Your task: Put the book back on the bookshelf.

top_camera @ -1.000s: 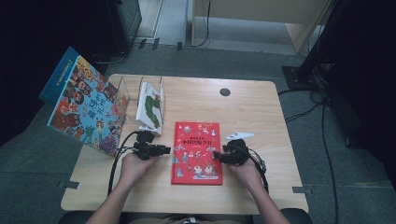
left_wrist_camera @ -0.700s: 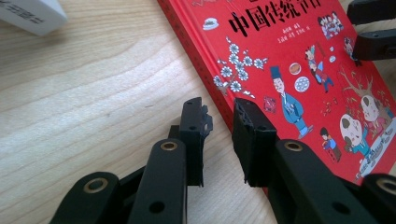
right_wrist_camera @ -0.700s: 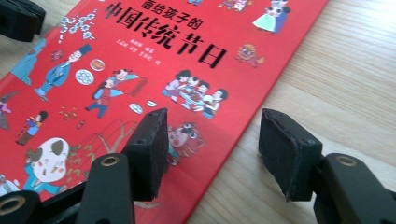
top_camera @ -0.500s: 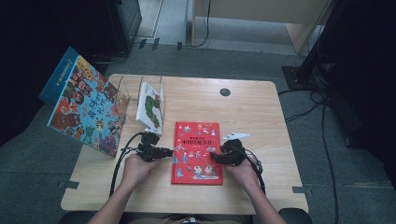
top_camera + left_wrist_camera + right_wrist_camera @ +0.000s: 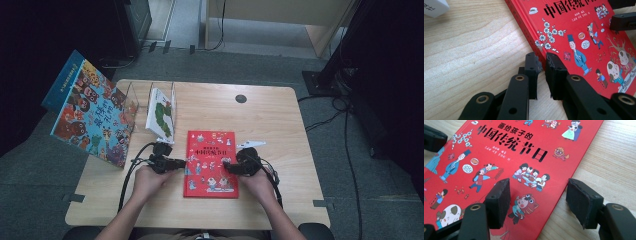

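Observation:
A red picture book [image 5: 211, 150] lies flat on the wooden table [image 5: 280, 120], in front of the person. My left gripper [image 5: 184, 162] points at its left edge. In the left gripper view its jaws have just been closing to a narrow gap [image 5: 543, 62]. The red book [image 5: 579, 30] runs its edge into that gap, one jaw beside it on the wood and the other over the cover. My right gripper [image 5: 225, 165] is at the book's right side. Its jaws [image 5: 539, 192] have just been opening and stand wide, one over the red book [image 5: 511, 145], one over bare wood.
A large colourful book [image 5: 92, 115] leans at the table's left edge. A white book [image 5: 161, 114] stands in a clear holder behind my left gripper; its corner [image 5: 434, 7] shows in the left gripper view. A round hole [image 5: 241, 98] sits at the back. Cables lie on the floor at the right.
Both hands have stayed nearly in place at the book's two sides. The book has not moved.

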A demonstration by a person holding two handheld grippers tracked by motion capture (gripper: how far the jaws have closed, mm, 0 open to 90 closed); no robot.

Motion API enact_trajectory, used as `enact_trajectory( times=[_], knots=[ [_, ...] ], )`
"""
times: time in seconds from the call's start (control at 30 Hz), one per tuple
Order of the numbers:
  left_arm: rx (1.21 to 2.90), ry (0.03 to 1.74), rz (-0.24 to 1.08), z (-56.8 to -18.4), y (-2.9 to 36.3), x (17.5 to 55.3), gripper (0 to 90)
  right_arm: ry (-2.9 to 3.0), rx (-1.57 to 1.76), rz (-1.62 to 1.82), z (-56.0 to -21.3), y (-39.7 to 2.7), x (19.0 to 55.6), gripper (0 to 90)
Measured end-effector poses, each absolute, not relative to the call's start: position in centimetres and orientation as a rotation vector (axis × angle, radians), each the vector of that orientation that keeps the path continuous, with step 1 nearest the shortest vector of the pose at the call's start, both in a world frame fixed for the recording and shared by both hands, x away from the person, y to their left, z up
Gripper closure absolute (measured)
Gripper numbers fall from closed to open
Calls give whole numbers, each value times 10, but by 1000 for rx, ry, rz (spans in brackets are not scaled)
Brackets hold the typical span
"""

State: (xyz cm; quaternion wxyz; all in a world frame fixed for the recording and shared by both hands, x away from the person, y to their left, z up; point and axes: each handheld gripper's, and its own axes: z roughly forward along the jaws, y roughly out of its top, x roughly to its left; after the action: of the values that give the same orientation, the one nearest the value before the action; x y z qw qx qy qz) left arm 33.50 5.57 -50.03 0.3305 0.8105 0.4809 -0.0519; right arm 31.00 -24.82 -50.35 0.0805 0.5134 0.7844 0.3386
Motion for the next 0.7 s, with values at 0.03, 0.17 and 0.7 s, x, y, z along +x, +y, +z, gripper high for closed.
enact_trajectory(
  times=[0.03,0.17,0.7],
  knots=[
    [2114,1257,-141,-501,56,335,808,2344,1536,1012,-504,-248,310,365],
    [2112,1265,-160,-501,57,336,803,2340,1556,995,-502,-246,311,365],
    [2144,1268,-168,-501,49,332,900,2307,1655,972,-500,-250,315,420]
  ],
)
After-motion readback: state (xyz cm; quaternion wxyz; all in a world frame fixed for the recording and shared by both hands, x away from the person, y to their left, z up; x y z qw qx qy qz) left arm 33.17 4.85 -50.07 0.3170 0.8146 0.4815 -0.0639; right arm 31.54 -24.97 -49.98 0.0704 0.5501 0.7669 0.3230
